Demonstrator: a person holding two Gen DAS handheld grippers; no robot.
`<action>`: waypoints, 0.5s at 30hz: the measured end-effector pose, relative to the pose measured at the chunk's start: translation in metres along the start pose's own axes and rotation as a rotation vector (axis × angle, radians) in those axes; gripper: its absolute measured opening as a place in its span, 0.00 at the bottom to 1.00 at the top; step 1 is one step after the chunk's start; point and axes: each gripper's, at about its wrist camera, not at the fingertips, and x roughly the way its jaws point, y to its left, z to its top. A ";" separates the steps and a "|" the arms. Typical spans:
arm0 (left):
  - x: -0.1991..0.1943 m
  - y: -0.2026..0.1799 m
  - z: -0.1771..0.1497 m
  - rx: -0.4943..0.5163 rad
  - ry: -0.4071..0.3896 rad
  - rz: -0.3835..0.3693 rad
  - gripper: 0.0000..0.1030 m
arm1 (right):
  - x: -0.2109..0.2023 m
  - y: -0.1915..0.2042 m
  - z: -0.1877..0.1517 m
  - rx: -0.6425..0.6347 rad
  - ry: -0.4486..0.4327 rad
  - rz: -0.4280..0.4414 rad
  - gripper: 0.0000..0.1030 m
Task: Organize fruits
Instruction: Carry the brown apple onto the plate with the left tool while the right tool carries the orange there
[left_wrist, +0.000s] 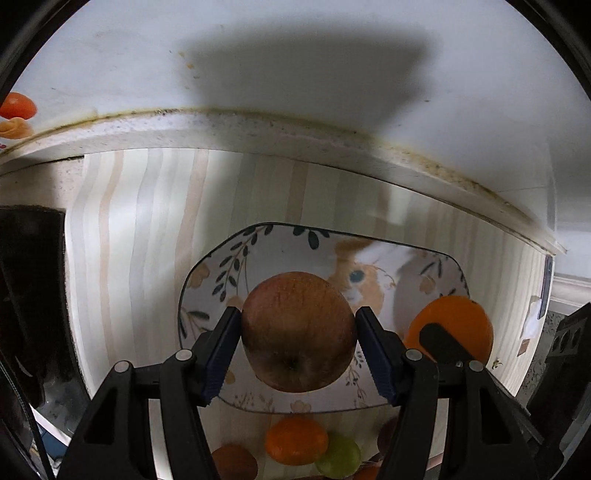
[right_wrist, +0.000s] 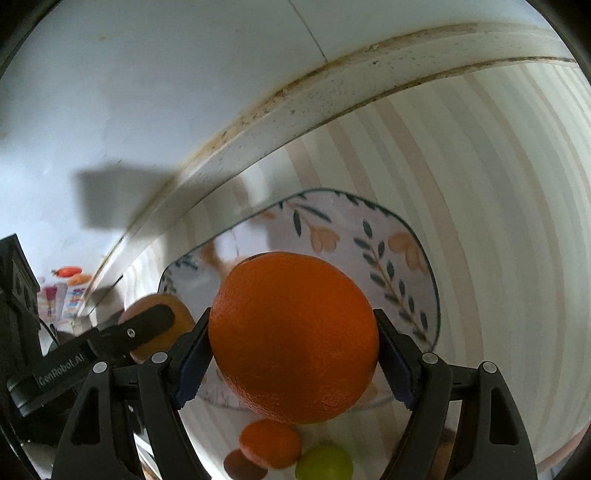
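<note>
Our left gripper (left_wrist: 298, 334) squeezes the apple (left_wrist: 298, 332) mid-frame and our right gripper (right_wrist: 293, 345) squeezes the orange (right_wrist: 293, 338), both above the flowery plate (left_wrist: 413, 258), ready to drop in.

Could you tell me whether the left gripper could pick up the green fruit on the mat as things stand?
Probably not: the left gripper is already shut on the apple, so its jaws are full. The green fruit lies uncovered below.

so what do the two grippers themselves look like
Both the left gripper and right gripper are matte black plastic linkages with silver round pivot pins and dark blue ribbed fingers. The left one's side reads "GenRobot.AI" in white, seen from the right wrist.
</note>
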 end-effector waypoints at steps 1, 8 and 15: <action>0.002 0.000 0.000 -0.001 0.005 0.002 0.60 | 0.003 0.000 0.003 0.001 0.001 -0.008 0.80; 0.019 0.004 -0.002 -0.025 0.051 -0.009 0.60 | 0.017 -0.002 0.011 0.006 -0.013 -0.041 0.80; 0.025 0.002 -0.005 -0.060 0.054 0.029 0.60 | 0.019 0.003 0.014 -0.020 -0.016 -0.061 0.81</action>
